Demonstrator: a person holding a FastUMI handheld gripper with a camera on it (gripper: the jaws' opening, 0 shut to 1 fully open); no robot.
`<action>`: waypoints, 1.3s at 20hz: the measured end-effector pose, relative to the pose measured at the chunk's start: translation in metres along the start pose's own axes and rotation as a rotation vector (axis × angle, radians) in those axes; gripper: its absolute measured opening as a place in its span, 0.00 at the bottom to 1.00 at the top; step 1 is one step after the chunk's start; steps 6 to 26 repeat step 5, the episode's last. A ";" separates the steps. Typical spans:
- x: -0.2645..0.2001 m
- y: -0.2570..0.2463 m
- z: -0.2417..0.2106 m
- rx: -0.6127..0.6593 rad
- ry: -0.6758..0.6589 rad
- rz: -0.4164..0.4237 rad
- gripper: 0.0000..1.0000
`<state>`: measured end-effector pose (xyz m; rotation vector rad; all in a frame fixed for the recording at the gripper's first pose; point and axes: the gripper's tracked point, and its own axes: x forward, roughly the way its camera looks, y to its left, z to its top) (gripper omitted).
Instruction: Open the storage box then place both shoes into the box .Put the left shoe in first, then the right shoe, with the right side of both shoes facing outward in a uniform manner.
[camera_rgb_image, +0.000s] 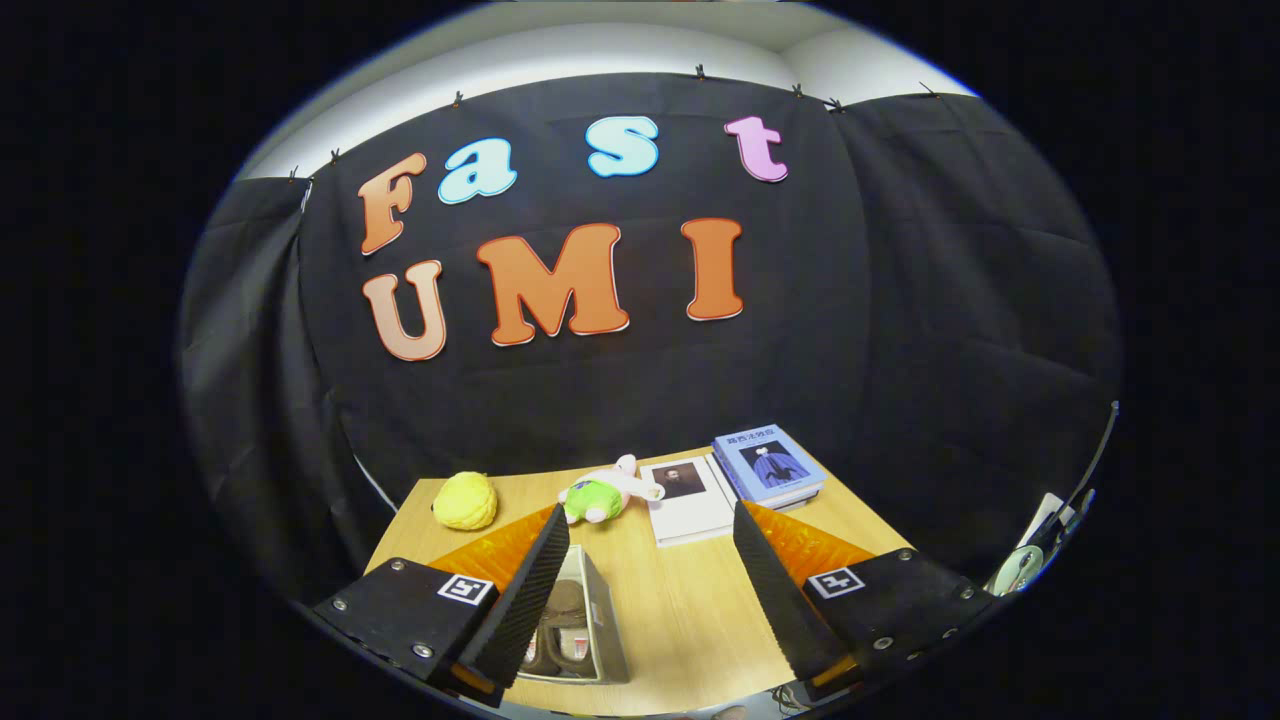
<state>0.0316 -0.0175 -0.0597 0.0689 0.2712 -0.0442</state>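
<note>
Storage box (585, 625), clear-walled, sits on the wooden table (680, 600) low between the claw's fingers, close against the left finger, with what looks like a shoe (560, 610) already inside (only part of it can be made out through the wall). The gripper (650, 590) has its fingers spread wide apart, holding nothing. Beyond the fingertips lie a yellow plush (465, 500), a green-and-pink soft toy (600, 492) and two books (730, 478). My judgement: the task is at or near its end, or between shoes; the next move calls for finding any remaining shoe and keeping its right side facing outward.
</note>
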 end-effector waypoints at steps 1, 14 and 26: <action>-0.003 -0.005 0.003 0.011 -0.009 -0.010 0.98; -0.010 -0.019 0.005 0.042 -0.020 -0.030 0.98; -0.010 -0.019 0.005 0.042 -0.020 -0.030 0.98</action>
